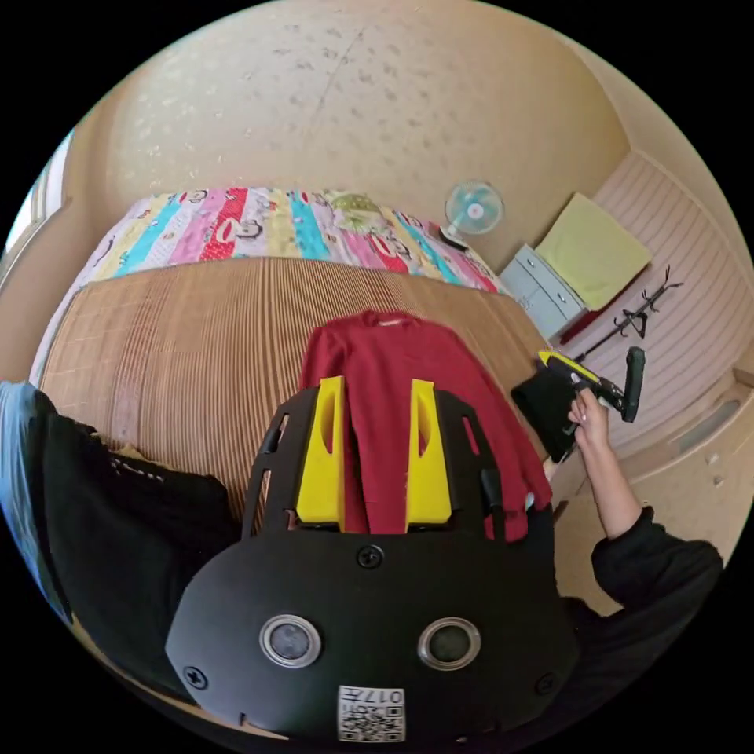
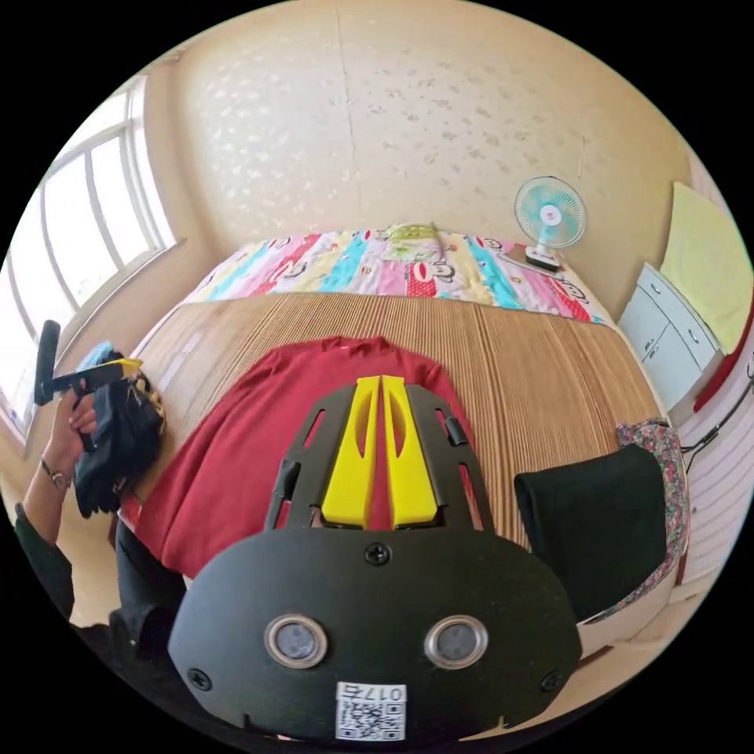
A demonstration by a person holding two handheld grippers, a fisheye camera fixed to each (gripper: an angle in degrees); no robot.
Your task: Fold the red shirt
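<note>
The red shirt (image 1: 377, 369) lies spread flat on a ribbed bamboo mat (image 1: 181, 345), collar toward the far end. My left gripper (image 1: 377, 389) hovers over its middle, yellow jaws open and parted with nothing between them. In the right gripper view the red shirt (image 2: 236, 455) lies left of centre, and my right gripper (image 2: 381, 382) hangs above its collar end with its jaws shut tip to tip on nothing. A hand holds the right gripper (image 1: 565, 363) off the shirt's right edge. A hand holds the left gripper (image 2: 118, 365) beyond the shirt's left side.
Folded black clothes (image 1: 118, 510) lie on the mat's near left corner. A second black pile (image 2: 605, 510) rests on a floral cloth at the right. A colourful quilt (image 2: 393, 267) covers the far end, with a small fan (image 2: 550, 212) and white drawers (image 2: 667, 330) beyond.
</note>
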